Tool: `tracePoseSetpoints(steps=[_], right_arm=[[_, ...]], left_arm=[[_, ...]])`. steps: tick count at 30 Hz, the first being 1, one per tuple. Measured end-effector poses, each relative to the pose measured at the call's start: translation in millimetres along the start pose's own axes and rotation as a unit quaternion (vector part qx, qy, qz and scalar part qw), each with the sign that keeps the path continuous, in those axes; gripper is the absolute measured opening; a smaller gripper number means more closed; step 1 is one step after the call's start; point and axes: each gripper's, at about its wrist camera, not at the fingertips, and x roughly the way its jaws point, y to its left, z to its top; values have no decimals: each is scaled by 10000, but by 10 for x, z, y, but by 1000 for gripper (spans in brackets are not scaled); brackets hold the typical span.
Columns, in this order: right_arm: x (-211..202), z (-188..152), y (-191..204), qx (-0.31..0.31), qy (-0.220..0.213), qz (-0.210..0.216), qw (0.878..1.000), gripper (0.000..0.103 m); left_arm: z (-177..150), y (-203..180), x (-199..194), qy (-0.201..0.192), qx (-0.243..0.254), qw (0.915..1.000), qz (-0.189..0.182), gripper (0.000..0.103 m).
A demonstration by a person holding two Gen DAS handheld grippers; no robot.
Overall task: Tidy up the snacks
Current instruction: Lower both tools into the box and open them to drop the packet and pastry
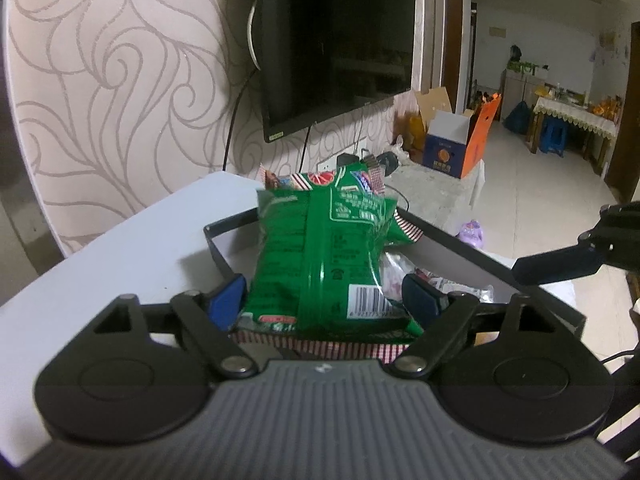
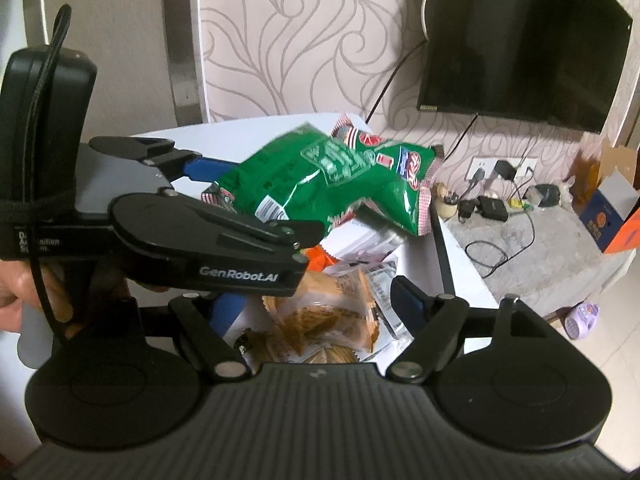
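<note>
My left gripper [image 1: 322,294] is shut on a green snack bag [image 1: 320,248] with red-checked edges and holds it in the air over a black-rimmed white box [image 1: 452,236]. In the right wrist view the same bag [image 2: 332,176] hangs between the left gripper's blue pads [image 2: 208,170]. My right gripper [image 2: 316,304] is open and empty, low over the box, above an orange cracker packet [image 2: 324,312] and clear wrapped snacks [image 2: 384,280] that lie inside.
The box sits on a white table [image 1: 132,248] against a swirl-patterned wall. A wall TV [image 1: 340,40] hangs behind. A grey ledge [image 2: 540,248] with chargers and cables lies to the right. A blue and orange carton [image 1: 460,148] stands further back.
</note>
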Motion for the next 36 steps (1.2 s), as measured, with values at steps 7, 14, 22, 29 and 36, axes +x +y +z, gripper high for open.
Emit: tracePoseSetpoints(steps=[7,14,22,29,36], right_arm=[[-113,-51,95,-53,-29,3,10000,83],[-210,-70,99,17,-88,-12,10000,83],[-243,-71,119,92,-112,-18,9999,83],[-232,-86,135,198,-42,12,9998,85],[-213,-49,62,240,-88,59,9997,88]], left_arm=[[88,-66,-107,-169,-41,9998,-97,86],[98,-141,-176,-233,27,9995,-193,86],[107,-65,-214,-140,-154,9998,48,86],[143,-72,-178,-32,-149,9995,292,86],[225,-128,-131,43,-63,9990,429,86]])
